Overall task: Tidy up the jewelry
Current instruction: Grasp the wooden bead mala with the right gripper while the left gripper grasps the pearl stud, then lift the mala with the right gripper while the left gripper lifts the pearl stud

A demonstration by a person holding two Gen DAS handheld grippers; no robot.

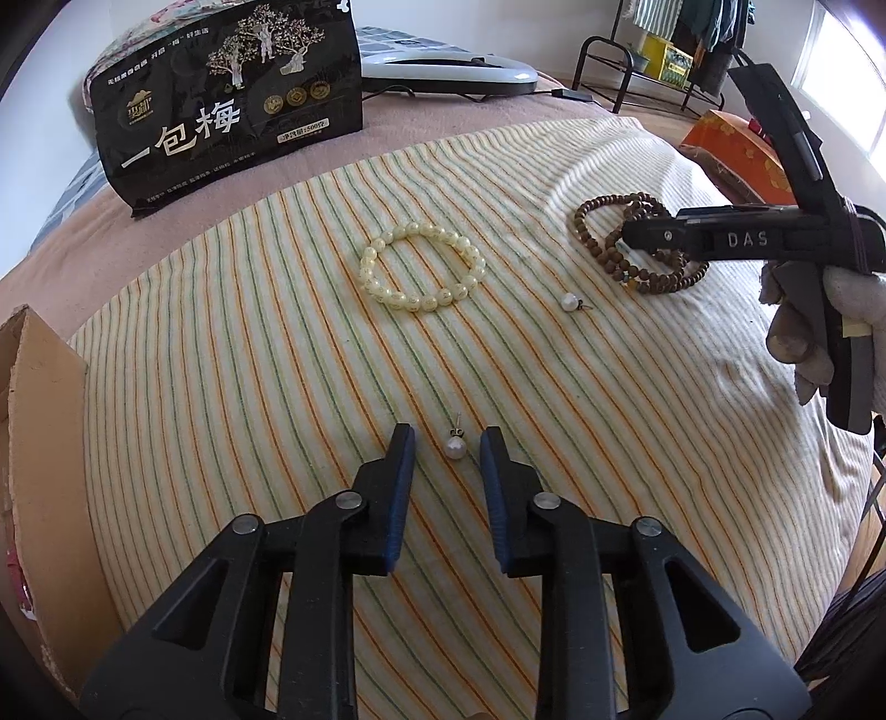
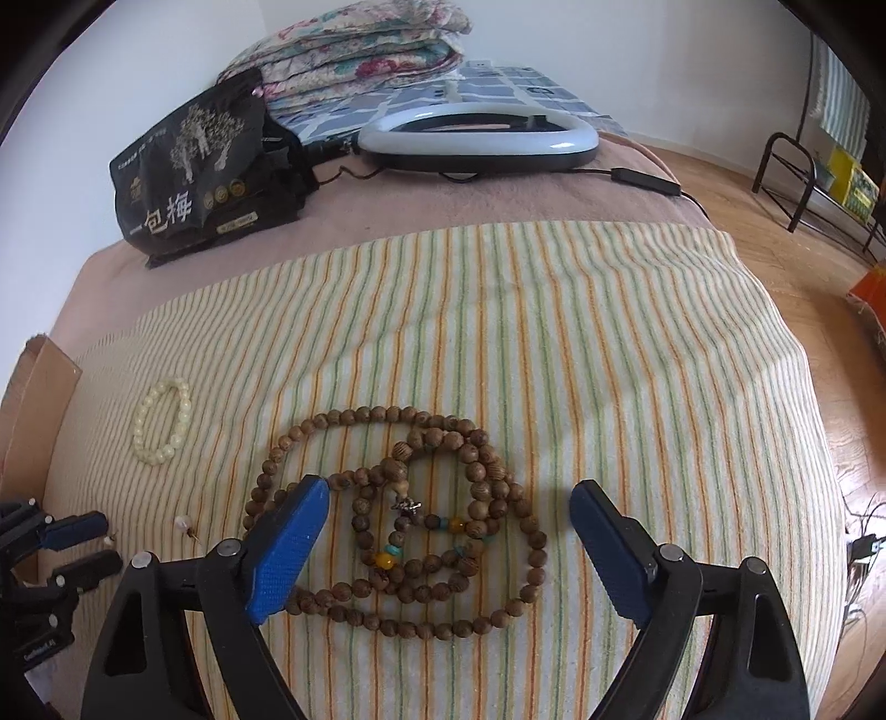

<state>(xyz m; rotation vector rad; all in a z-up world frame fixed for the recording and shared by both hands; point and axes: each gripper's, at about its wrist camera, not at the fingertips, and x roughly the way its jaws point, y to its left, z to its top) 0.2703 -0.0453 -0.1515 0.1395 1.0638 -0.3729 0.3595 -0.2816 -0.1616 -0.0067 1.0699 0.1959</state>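
Note:
My left gripper (image 1: 447, 437) is open, its blue pads on either side of a pearl earring (image 1: 455, 445) lying on the striped cloth (image 1: 277, 360). A second pearl earring (image 1: 570, 302) lies farther right, and a pale bead bracelet (image 1: 422, 266) lies beyond. My right gripper (image 2: 448, 498) is open wide over a coiled brown wooden bead necklace (image 2: 398, 515), its fingers straddling the coil. The right gripper also shows in the left wrist view (image 1: 637, 232) above the necklace (image 1: 642, 243). The bracelet (image 2: 162, 421), second earring (image 2: 184, 524) and left gripper (image 2: 83, 545) show in the right wrist view.
A cardboard box (image 1: 39, 471) stands at the left edge of the cloth. A black snack bag (image 1: 227, 99) and a white ring light (image 2: 476, 135) with its cable lie at the back. Folded quilts (image 2: 360, 44) are behind. Wooden floor (image 2: 830, 343) lies to the right.

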